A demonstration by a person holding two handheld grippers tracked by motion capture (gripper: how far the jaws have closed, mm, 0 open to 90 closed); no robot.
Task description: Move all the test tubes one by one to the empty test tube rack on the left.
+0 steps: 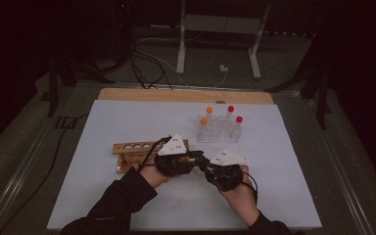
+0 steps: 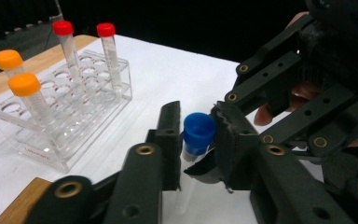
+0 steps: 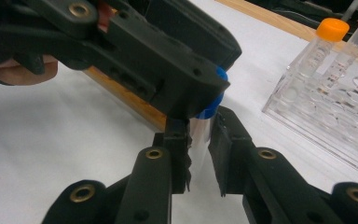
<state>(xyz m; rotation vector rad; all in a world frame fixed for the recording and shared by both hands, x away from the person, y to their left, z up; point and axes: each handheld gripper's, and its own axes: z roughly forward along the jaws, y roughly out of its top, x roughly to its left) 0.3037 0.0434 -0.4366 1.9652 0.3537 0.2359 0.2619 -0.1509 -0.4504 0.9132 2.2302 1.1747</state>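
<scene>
The left gripper point(image 2: 193, 140) was closed on the blue cap point(image 2: 198, 132) of a clear tube point(image 3: 200, 133), its jaws pinching the cap from both sides. The right gripper point(image 3: 199, 140) was clamped around the tube's body just below the cap, so the tube was held upright between the two tools, above the white sheet point(image 1: 127, 122) near the person's edge of the table. In the high view the two grippers, left point(image 1: 190, 155) and right point(image 1: 204, 165), met tip to tip in front of the wooden rack point(image 1: 132, 147).

Judging from this hold, the work was at the cap: one tool steadied the tube while the other had just taken the cap, either to twist it off or to tighten it. The cap sat fully on the tube, so that step looked not yet done. After it, the tube would have to go to a rack.

The clear plastic rack point(image 1: 219, 131) stood farther back on the sheet, well apart from the grippers, holding four tubes: two with orange caps point(image 2: 16, 72) on one side and two with red caps point(image 2: 84, 29) on the other. Most of its holes were open. The wooden rack lay to the left, its round holes showing, none visibly filled.

The white sheet covered a wooden tabletop point(image 1: 186, 95), whose far edge showed bare. Beyond it the room was dark, with cables point(image 1: 142, 68) on the floor and the legs of a pale metal stand point(image 1: 181, 54).
</scene>
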